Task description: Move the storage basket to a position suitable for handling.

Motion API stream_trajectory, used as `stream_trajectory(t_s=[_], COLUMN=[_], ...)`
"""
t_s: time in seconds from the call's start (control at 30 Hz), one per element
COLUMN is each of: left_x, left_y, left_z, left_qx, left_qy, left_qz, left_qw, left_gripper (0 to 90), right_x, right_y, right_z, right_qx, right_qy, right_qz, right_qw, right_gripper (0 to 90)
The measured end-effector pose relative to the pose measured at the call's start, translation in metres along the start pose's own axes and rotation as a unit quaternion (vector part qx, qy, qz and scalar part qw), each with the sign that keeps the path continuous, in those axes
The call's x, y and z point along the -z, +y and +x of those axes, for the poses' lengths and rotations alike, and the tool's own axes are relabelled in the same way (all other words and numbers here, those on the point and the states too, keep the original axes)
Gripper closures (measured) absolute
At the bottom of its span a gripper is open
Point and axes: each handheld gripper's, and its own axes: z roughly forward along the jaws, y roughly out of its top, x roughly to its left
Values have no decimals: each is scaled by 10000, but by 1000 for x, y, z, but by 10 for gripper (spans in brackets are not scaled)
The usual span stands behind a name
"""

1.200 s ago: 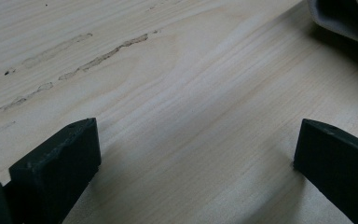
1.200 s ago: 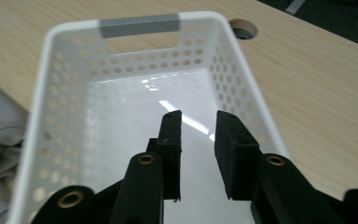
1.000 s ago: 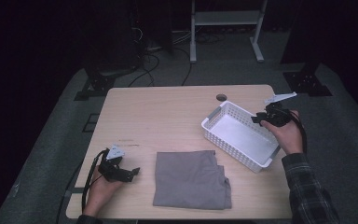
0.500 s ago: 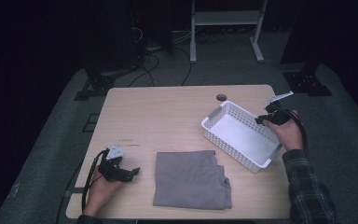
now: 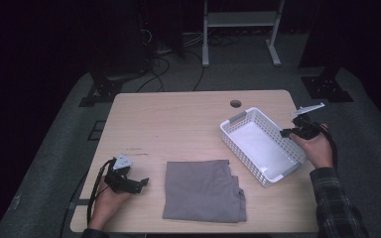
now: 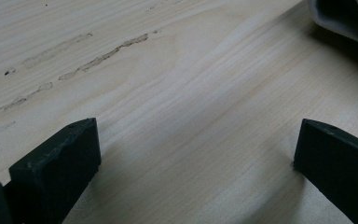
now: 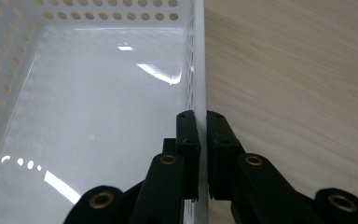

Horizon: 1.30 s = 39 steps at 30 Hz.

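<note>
The right gripper [image 7: 202, 140] is clamped on the near wall of the empty white perforated plastic basket [image 5: 243, 125] at the table's right side. The folded grey cloth [image 5: 202, 189] lies unpacked at the front edge — most work remains (my judgement); the left gripper [image 5: 138, 184] rests beside it, jaws spread, grasping nothing.

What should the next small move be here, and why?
Probably the left gripper should ease toward the grey cloth and close on its near edge. Its jaws stand wide open over bare table, the cloth just beside them. The right gripper is shut on the white basket's wall, and the basket looks empty and ready to take the cloth.
</note>
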Motion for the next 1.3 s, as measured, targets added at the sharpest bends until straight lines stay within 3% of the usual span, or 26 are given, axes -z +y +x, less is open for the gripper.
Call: stream_trajectory(t_s=[0.27, 0.47, 0.67, 0.97, 1.3], left_x=[0, 0, 0, 0, 0], left_y=[0, 0, 0, 0, 0], left_z=[0, 0, 0, 0, 0], left_qx=[3, 7, 21, 23, 20], left_qy=[1, 6, 8, 7, 8], left_qz=[18, 17, 6, 4, 5], left_qw=[10000, 10000, 10000, 10000, 10000], left_gripper=[0, 0, 0, 0, 0], right_x=[18, 30, 45, 57, 47], right_y=[-23, -38, -40, -30, -24], right_z=[-4, 2, 12, 42, 67], right_qx=[-129, -224, -344, -74, 167], right_qy=[-55, -114, -255, 70, 496], right_qz=[-25, -38, -413, -674, -703], right_qw=[9999, 9997, 9982, 9977, 9961], right_gripper=[843, 836, 654, 466, 311])
